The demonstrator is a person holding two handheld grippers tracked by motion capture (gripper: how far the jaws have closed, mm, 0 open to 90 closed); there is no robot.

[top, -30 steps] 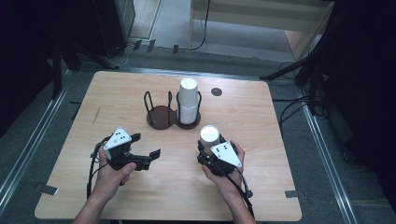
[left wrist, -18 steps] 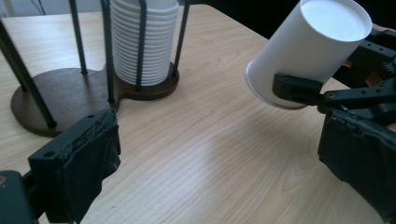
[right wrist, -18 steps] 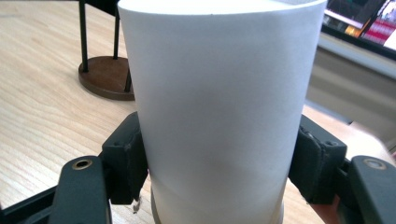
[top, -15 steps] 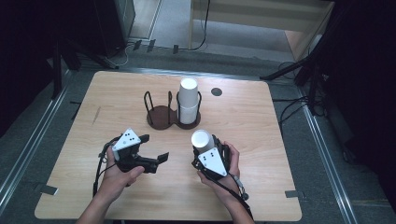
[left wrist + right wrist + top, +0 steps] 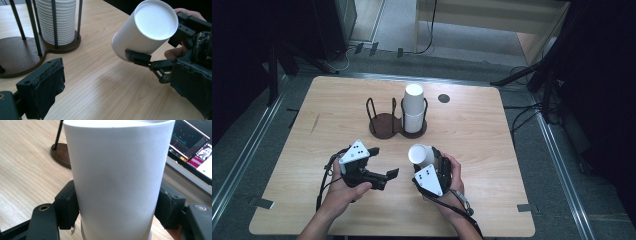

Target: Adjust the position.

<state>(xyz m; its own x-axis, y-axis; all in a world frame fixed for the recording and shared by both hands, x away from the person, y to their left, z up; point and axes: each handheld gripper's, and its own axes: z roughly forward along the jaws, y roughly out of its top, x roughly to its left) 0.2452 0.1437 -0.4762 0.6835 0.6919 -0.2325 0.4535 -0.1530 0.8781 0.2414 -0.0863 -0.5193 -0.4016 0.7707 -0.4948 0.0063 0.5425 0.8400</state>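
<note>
Near the counter's [image 5: 492, 150] front edge, I have the right gripper [image 5: 428, 167] clamped on a white cup [image 5: 420, 155], tilted with its closed bottom toward the left gripper [image 5: 384, 176], whose jaws stand apart just beside it. I judge this a handover or separating step: next, the left jaws should close on the cup. The stack [image 5: 413, 109] waits in the holder [image 5: 384, 125] behind.
</note>
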